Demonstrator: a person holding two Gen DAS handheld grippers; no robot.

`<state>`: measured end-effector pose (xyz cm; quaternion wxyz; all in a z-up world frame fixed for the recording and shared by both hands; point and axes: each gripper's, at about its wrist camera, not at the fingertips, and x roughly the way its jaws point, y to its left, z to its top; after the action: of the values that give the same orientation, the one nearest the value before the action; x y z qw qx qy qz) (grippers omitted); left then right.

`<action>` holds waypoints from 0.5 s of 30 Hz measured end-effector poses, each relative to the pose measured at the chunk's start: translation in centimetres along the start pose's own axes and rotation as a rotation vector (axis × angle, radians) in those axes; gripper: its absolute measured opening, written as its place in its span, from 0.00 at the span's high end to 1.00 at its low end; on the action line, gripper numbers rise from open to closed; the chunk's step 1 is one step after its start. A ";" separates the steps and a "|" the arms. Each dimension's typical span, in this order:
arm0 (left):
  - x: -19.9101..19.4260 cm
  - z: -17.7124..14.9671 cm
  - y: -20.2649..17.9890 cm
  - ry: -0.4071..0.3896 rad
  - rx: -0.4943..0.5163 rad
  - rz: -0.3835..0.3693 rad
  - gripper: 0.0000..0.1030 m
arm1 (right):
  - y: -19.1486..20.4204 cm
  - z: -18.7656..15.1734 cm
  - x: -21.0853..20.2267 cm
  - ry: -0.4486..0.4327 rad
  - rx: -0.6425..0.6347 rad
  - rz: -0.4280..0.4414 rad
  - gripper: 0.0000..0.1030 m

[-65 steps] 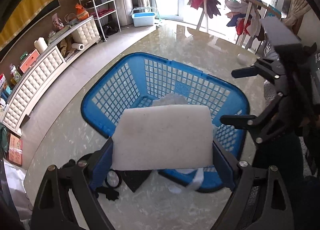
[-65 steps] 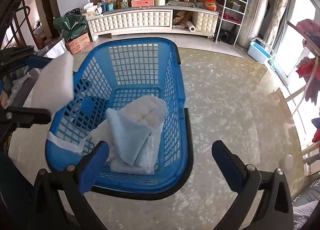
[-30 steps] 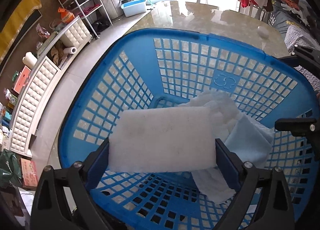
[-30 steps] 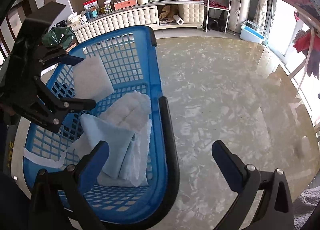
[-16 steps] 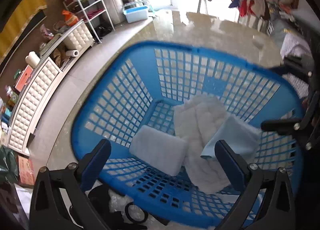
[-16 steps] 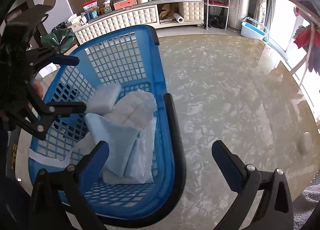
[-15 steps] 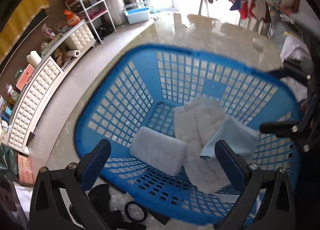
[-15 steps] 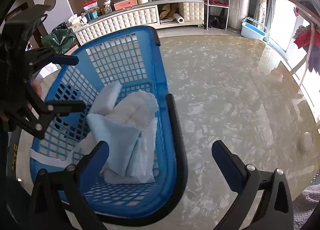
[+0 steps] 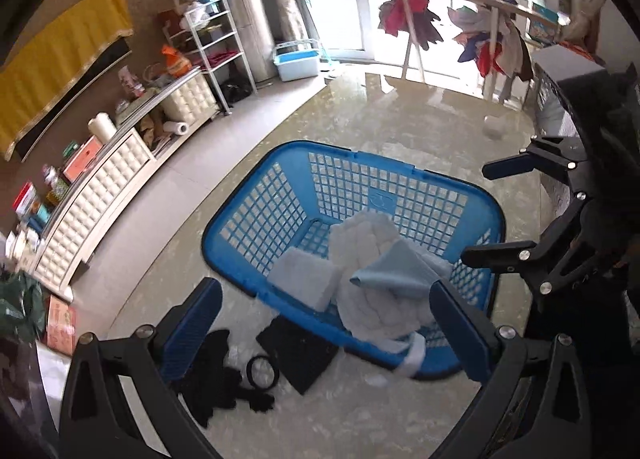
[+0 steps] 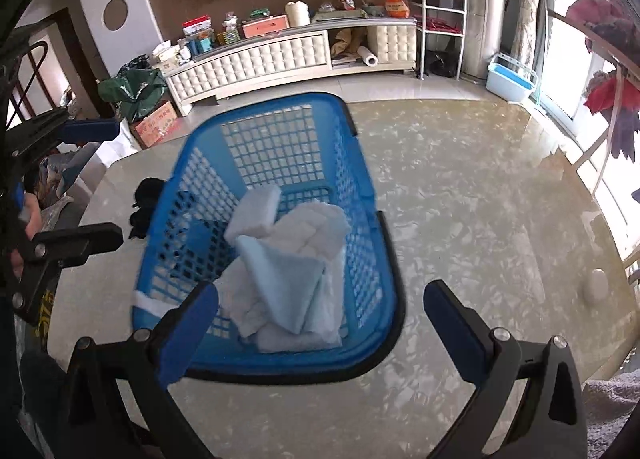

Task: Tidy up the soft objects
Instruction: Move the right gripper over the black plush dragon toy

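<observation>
The left gripper, which held the white foam pad 1 second ago, now gapes wide and empty, like the right gripper, with the pad lying mid-frame in the blue basket, so that item looks stowed.

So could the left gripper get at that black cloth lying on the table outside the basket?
Probably yes. The left gripper is open and holds nothing, and the black cloth lies uncovered on the table just below it, beside the blue basket, with nothing between.
</observation>
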<state>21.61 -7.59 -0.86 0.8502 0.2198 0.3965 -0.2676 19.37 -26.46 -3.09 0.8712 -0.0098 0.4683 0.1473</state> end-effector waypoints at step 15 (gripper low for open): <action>-5.2 -6.8 2.3 -0.010 -0.146 0.046 0.00 | 7.5 0.1 -1.1 -0.002 -0.111 0.051 0.00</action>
<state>16.44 -0.43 -0.39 0.8719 0.1648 0.4055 -0.2195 16.89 -19.58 -1.29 0.8658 -0.0459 0.4585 0.1953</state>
